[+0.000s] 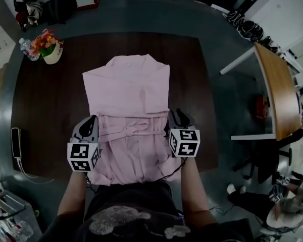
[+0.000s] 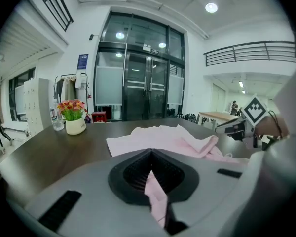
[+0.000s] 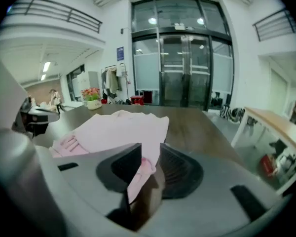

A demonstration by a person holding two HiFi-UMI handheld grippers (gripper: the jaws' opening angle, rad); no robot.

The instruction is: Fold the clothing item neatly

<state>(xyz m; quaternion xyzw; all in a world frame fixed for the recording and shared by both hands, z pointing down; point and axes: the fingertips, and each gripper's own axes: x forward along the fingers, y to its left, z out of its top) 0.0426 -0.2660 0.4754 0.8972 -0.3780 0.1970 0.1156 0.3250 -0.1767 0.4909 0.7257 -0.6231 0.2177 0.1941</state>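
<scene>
Pink garment (image 1: pixel 127 100) lay flat on the dark worktop (image 1: pixel 45 105), collar end away from the person. Left tool (image 1: pixel 92 123) was clenched on the pink garment's left edge (fabric pinched between its pads). Right tool (image 1: pixel 177 116) sat at the right edge, released, jaws parted with cloth loose between them.

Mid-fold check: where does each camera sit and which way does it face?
Head view: on the person's head, looking steeply down on the garment and table; forearms, left hand-held gripper and right hand-held gripper show.
Left gripper view: on the left hand-held gripper, facing across the table to the glass doors; its shut jaws pinch the garment.
Right gripper view: on the right hand-held gripper, facing likewise; garment hangs between its parted jaws.
Shared: both gripper views show garment, flowers, doors.
</scene>
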